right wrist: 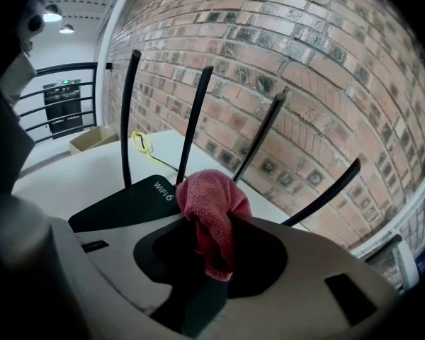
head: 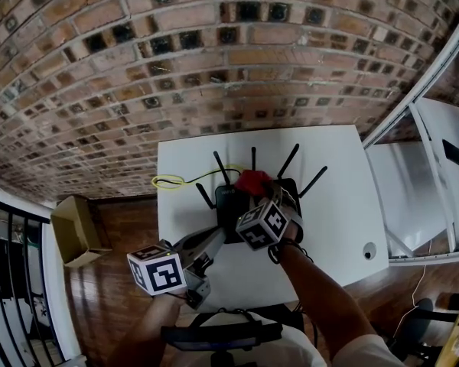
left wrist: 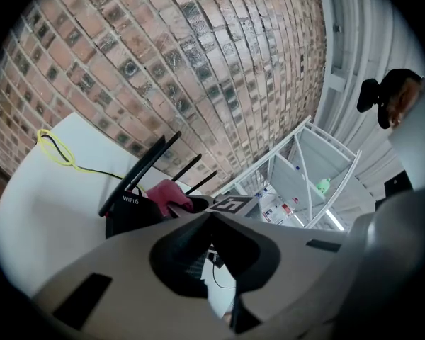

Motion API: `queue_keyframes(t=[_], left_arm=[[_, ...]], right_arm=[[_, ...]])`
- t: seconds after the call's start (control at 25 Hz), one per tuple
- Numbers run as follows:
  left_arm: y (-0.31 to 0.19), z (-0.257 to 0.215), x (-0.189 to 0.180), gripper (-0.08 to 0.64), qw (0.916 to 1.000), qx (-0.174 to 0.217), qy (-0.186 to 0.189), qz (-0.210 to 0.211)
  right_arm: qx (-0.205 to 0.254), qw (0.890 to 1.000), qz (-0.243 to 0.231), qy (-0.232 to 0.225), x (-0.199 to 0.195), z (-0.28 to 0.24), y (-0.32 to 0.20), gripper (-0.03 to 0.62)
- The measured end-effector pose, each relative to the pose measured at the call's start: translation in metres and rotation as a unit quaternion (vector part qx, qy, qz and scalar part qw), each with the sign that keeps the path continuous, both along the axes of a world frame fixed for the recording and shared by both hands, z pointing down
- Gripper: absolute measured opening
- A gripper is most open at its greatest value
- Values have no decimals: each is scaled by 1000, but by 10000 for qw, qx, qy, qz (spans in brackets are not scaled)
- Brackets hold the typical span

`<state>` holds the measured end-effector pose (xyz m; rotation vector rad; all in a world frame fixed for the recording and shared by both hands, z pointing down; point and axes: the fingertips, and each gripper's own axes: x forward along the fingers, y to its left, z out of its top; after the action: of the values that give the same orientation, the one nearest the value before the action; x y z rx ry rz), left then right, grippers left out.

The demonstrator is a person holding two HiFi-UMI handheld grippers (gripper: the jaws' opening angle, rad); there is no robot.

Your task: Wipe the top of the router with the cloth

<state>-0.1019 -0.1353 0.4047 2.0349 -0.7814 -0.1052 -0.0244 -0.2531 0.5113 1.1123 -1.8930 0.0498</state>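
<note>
Brick wall (head: 138, 67) all across the back, white worktop (head: 336, 205) pushed up against it. Down on the wooden floor to the left, an open cardboard box (head: 75, 232). Middle of the worktop: black router (head: 231, 205), flat on its base, thin antennas fanned upward, "WiFi 6" printed on its top. Right tongs (right wrist: 202, 222) angled down over the router's top, clamped on the cloth (right wrist: 211, 198). Left tongs (left wrist: 212, 217) low at the router's near-left side, pointing almost level, drawn together at the tips with nothing between them; contact with the router not clear. Red cloth bunched into a soft wad, poking out past the tips of the right tongs, just above the router's top near the antenna end; whether touching the surface, impossible to say. Behind the router on the left, a loop of yellow cable (head: 172, 180) lying on the worktop.
</note>
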Motion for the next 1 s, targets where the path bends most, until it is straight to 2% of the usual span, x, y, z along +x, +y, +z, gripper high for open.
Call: queue_keyframes(t=[0.2, 0.56, 0.84, 1.0], left_arm=[[-4, -7, 14, 9, 9999, 76, 40, 87], [-8, -23, 55, 9, 9977, 307, 53, 595], [-5, -28, 65, 9, 9968, 366, 103, 707], [-5, -23, 59, 9, 9976, 258, 21, 644]], right_arm=[[434, 9987, 22, -279, 14, -37, 2, 126], [1068, 9922, 333, -545, 45, -93, -3, 126], [1641, 9810, 805, -654, 64, -135, -26, 126], [1904, 9726, 1234, -506, 73, -144, -42, 126]])
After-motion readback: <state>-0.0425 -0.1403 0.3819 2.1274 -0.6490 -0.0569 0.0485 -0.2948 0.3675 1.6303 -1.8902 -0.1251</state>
